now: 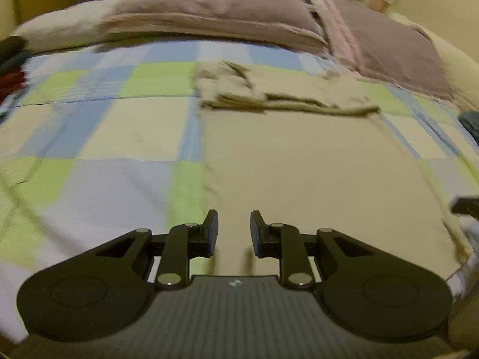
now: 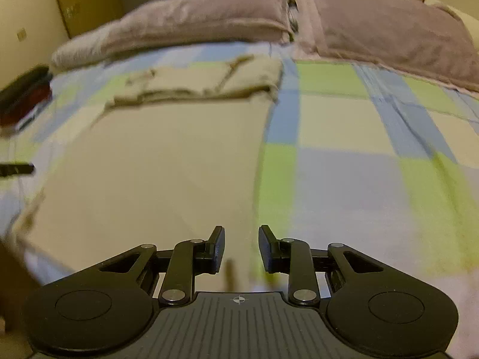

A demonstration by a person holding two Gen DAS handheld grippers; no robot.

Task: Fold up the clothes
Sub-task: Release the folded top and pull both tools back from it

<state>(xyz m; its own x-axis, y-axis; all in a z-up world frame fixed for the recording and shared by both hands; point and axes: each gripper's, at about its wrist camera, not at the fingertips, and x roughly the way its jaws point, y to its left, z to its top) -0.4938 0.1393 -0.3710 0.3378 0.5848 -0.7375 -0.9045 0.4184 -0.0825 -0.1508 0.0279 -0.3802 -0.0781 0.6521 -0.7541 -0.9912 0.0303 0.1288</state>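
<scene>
Beige garment (image 1: 299, 161) found spread flat on the checked bedspread (image 1: 89, 125), long axis running from the near edge of the bed toward the pillows (image 1: 215, 9) at the head, far end already doubled over into a thicker band (image 1: 269, 95) lying across that axis. Left gripper (image 1: 233, 233) positioned above the near end of the cloth, just inside its left border, fingers parted with a clear gap and nothing between them. Right gripper (image 2: 241, 249) positioned above the opposite border of the same garment (image 2: 167, 161), at the line where beige meets the bedspread (image 2: 359, 164), fingers likewise apart and empty. Garment therefore lying ahead of and below both sets of fingers, with the near hem closest and roughly equal in reach for each hand; left hand nearer the left near corner, right hand nearer the right near corner. Whether either fingertip touches the fabric not determinable, since motion blur obscures the contact zone. Judged next requirement: pinch at both near corners, then carry along the long axis toward the folded band. Risk noted: uneven pick-up skewing the fold. Dark items (image 2: 24, 95) noted at the left edge of the bed, well apart from the work.
</scene>
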